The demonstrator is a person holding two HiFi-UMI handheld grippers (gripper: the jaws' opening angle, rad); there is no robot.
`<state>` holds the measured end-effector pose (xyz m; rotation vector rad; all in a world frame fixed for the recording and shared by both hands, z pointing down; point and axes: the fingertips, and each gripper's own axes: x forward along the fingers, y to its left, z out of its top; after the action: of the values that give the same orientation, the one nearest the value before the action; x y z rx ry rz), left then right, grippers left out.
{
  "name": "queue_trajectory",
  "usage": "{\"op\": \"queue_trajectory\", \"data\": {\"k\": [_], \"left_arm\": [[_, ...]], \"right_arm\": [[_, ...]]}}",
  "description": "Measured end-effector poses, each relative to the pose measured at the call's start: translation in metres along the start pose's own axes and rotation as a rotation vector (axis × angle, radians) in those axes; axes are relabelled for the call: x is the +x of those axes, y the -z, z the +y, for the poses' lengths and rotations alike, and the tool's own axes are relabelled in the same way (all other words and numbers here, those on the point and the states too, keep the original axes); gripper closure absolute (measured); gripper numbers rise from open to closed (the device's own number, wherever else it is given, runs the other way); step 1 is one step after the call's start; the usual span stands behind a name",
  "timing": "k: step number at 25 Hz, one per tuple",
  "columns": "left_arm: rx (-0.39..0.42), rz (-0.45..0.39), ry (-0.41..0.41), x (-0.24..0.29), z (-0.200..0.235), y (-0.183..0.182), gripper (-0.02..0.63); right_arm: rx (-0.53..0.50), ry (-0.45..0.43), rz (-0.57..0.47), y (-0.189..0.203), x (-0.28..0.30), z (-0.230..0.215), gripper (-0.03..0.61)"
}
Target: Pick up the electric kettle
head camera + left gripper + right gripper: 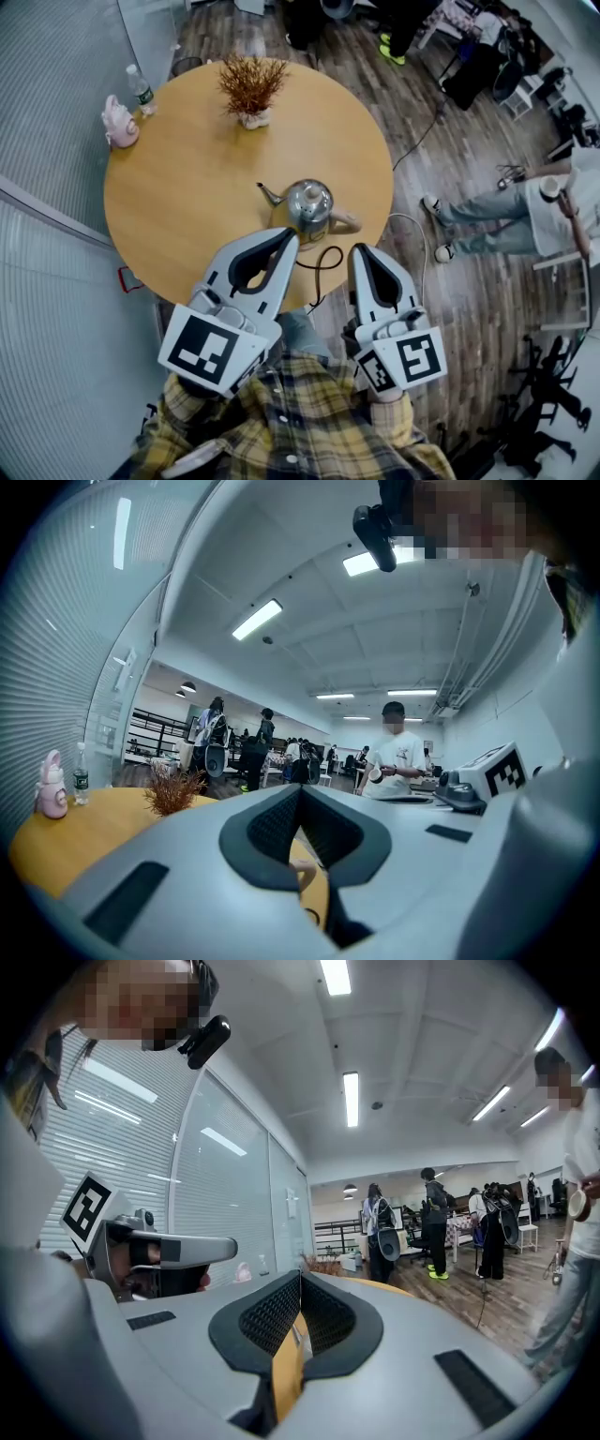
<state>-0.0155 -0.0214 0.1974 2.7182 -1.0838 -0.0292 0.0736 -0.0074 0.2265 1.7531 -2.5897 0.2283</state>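
1. A round, light wooden table (178,206) stands on a dark plank floor. On its near-right part sits a polished steel electric kettle (307,204) with a thin curved spout and a tan handle.
2. The spout points to the left in the head view and the handle sticks out to the right. A black cord (323,265) loops over the table edge just below the kettle.
3. The grey left gripper (289,235) reaches level over the near edge. Its jaws are pressed together with nothing between them, and its tip overlaps the kettle's lower left side. I cannot tell whether they touch.
4. The grey right gripper (360,249) sits just right of the cord and near the handle, clear of it. Its jaws are pressed together and empty.
5. A dried rust-brown plant (251,86) in a small white pot stands at the far side. A pink flask (120,123) and a clear plastic water bottle (141,90) stand at the far left rim.
6. A person (511,217) in a white top and jeans sits to the right, well away from the table.
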Motion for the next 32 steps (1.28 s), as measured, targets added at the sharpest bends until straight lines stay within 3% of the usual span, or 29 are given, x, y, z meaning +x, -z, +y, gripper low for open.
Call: {"op": "queue_trajectory", "data": {"k": [9, 17, 32], "left_arm": [[-0.007, -0.014, -0.096, 0.066, 0.014, -0.01, 0.612], [-0.01, -0.015, -0.181, 0.091, 0.028, -0.012, 0.612], [-0.018, 0.011, -0.188, 0.084, 0.048, -0.004, 0.612]], "right_arm": [[-0.016, -0.092, 0.023, -0.013, 0.045, -0.058, 0.548], [-0.034, -0.192, 0.044, -0.017, 0.077, -0.075, 0.548], [-0.04, -0.155, 0.04, -0.003, 0.088, -0.07, 0.546]]}}
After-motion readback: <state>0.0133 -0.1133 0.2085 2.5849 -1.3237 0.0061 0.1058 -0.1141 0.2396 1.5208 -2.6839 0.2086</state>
